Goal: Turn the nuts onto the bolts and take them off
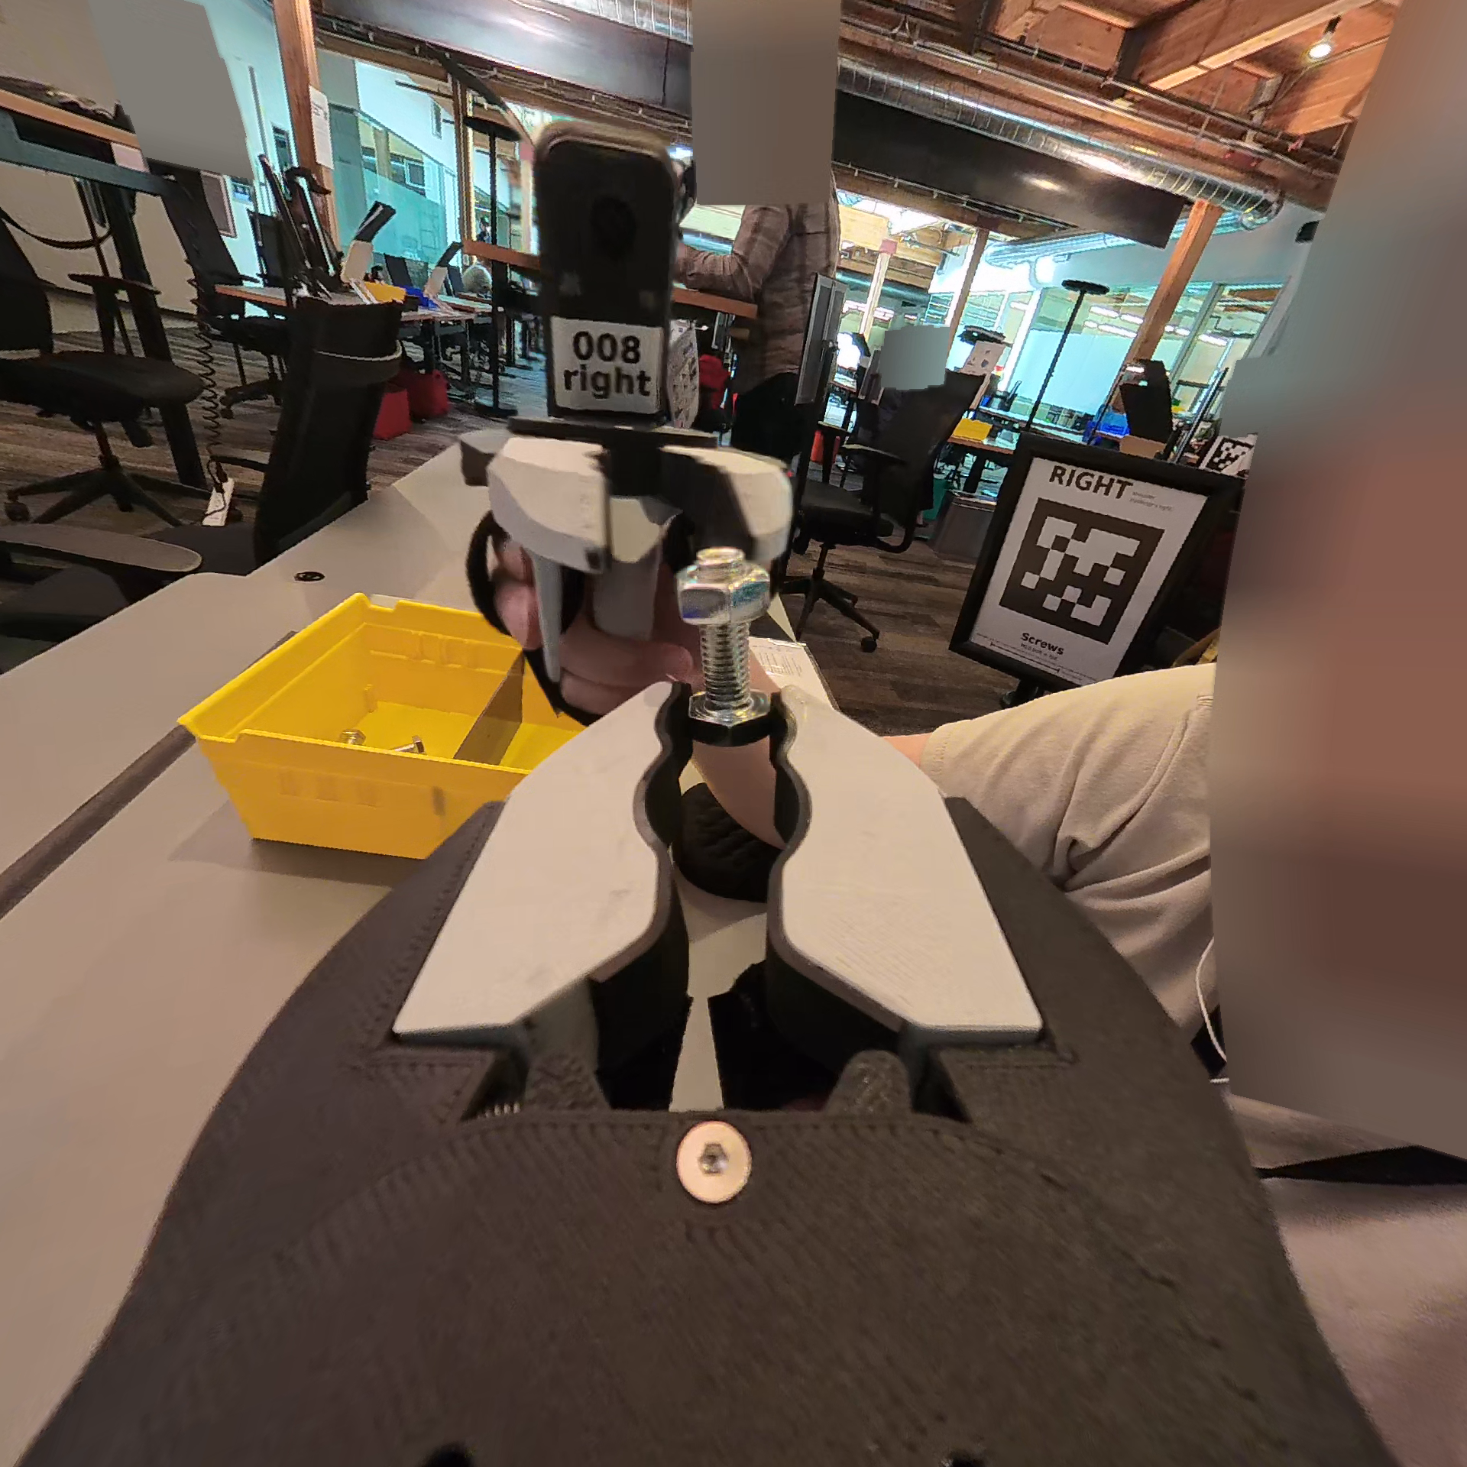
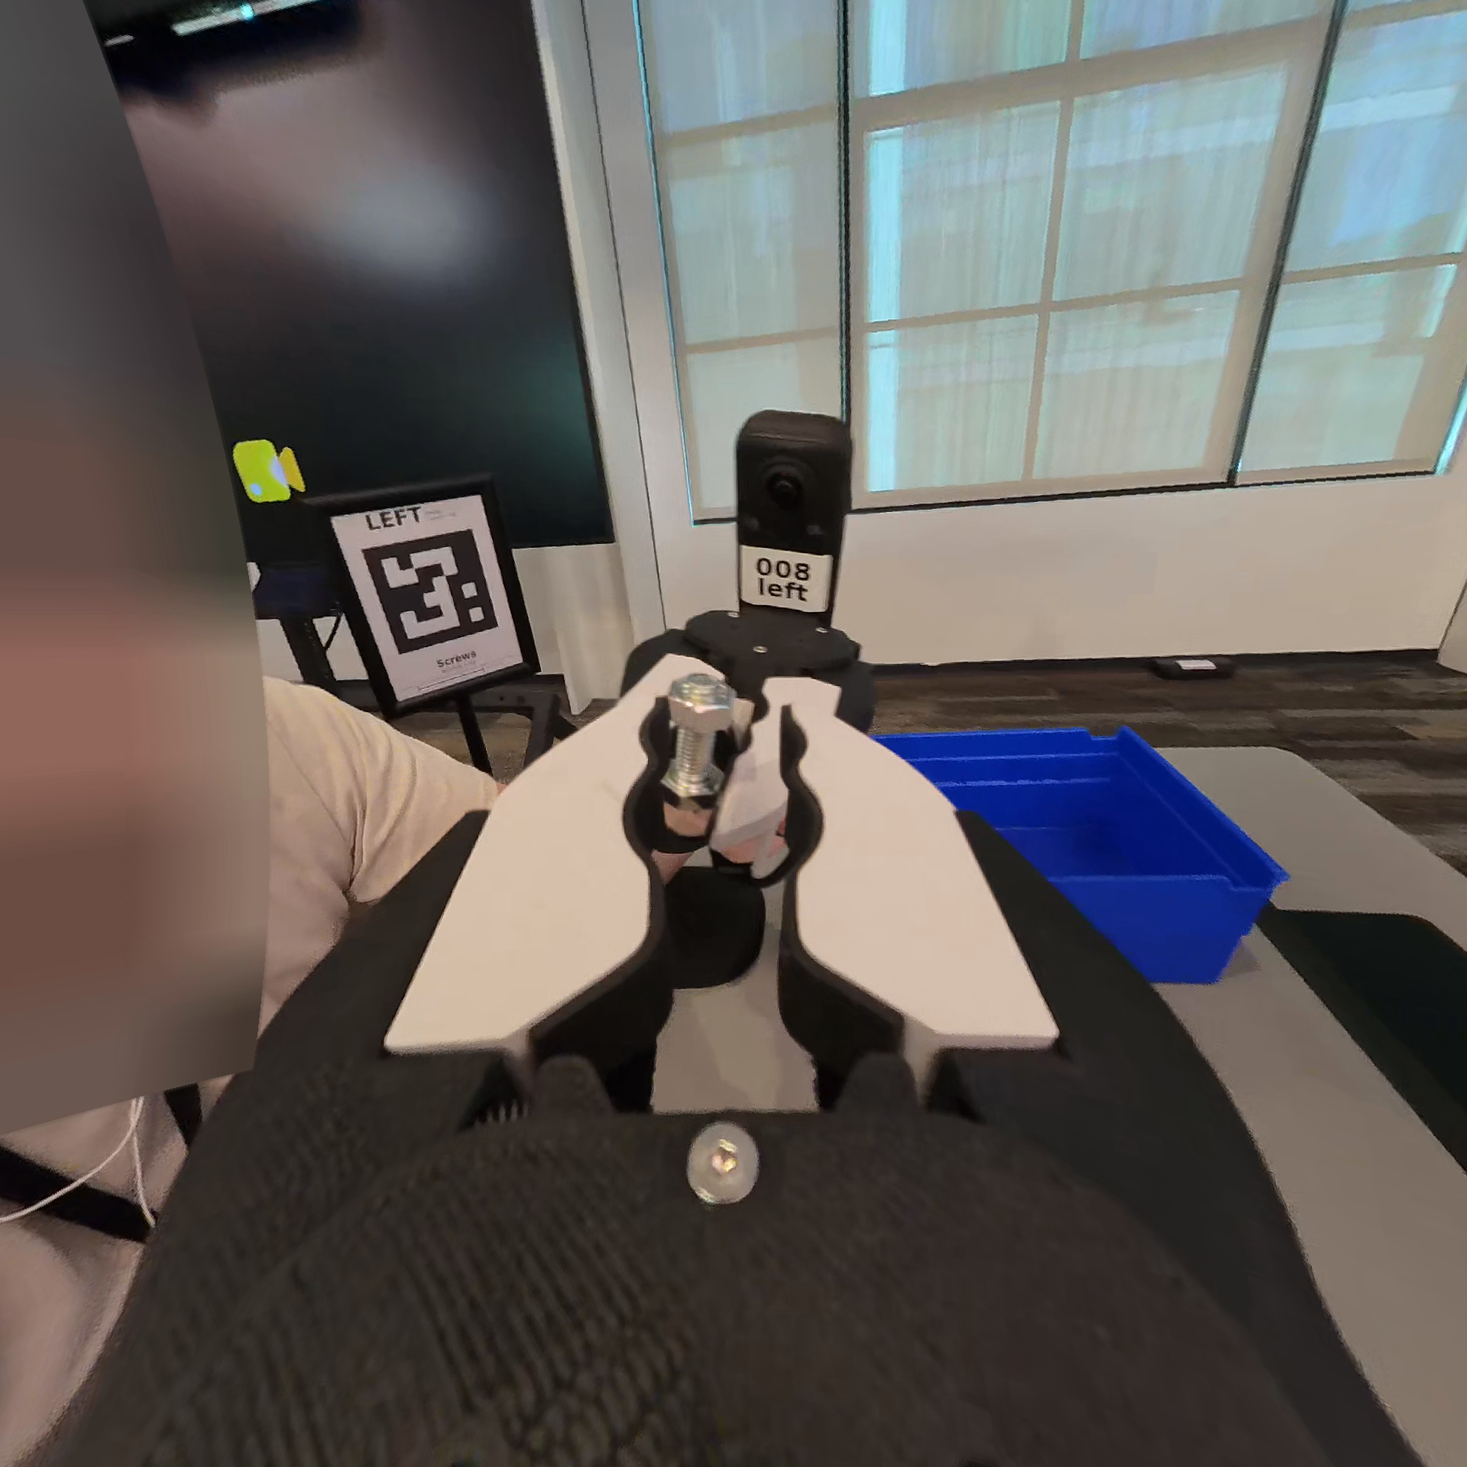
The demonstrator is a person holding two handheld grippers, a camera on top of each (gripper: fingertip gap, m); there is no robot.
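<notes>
My left gripper (image 1: 726, 706) is shut on the hex head of a silver bolt (image 1: 724, 671) and holds it upright, thread up, above the grey table. A silver nut (image 1: 722, 594) sits near the top of the thread. My right gripper (image 2: 738, 698) faces the left one with its jaws parted. The nut (image 2: 698, 702) lies against the inner side of its left finger, not clamped. In the left wrist view the right gripper (image 1: 659, 548) hangs just behind the nut. The left gripper's fingers (image 2: 746, 802) show below the bolt (image 2: 689, 754).
A yellow bin (image 1: 317, 782) on the table (image 1: 119, 913) at the left holds a few loose bolts and nuts (image 1: 381, 742). A blue bin (image 2: 1127, 921) stands at the right. Framed marker signs (image 1: 1080, 564) (image 2: 433, 591) stand beyond the table. The person's sleeve (image 1: 1072, 794) is close by. Both grippers' tips are close together, under 4 cm apart.
</notes>
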